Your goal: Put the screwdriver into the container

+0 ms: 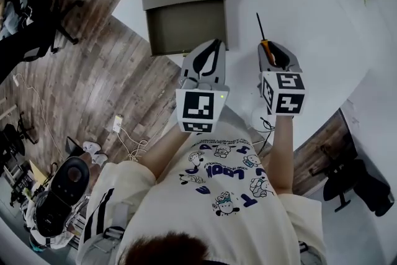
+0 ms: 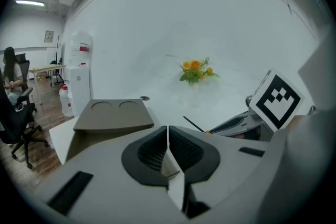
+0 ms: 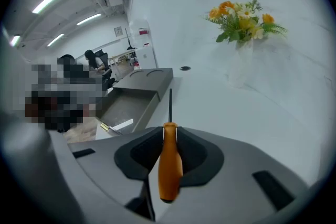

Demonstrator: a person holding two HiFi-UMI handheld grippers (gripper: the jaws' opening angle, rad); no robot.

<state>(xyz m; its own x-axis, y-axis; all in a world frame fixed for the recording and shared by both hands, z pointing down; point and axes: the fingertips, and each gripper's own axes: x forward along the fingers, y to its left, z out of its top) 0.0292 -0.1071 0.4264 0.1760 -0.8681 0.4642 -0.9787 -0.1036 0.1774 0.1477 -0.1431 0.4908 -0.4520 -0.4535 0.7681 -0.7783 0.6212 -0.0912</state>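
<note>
One screwdriver [image 3: 169, 165] (in right tongs [image 3: 168, 131]), one container [image 1: 186, 28]

The left gripper [image 2: 168, 131], grey plastic with black ribbed pads, fills the foreground, its jaws pressed together with nothing between them. Beyond it at left, a grey-brown rectangular container [image 2: 113, 115] with two round recesses on top sits on the white table [image 2: 173, 44]. At right, a screwdriver [image 2: 193, 124] with a thin black shaft juts from the right gripper [image 2: 210, 130] below its black-and-white marker cube [image 2: 277, 100]. Orange and yellow flowers [image 2: 195, 70] stand farther back
</note>
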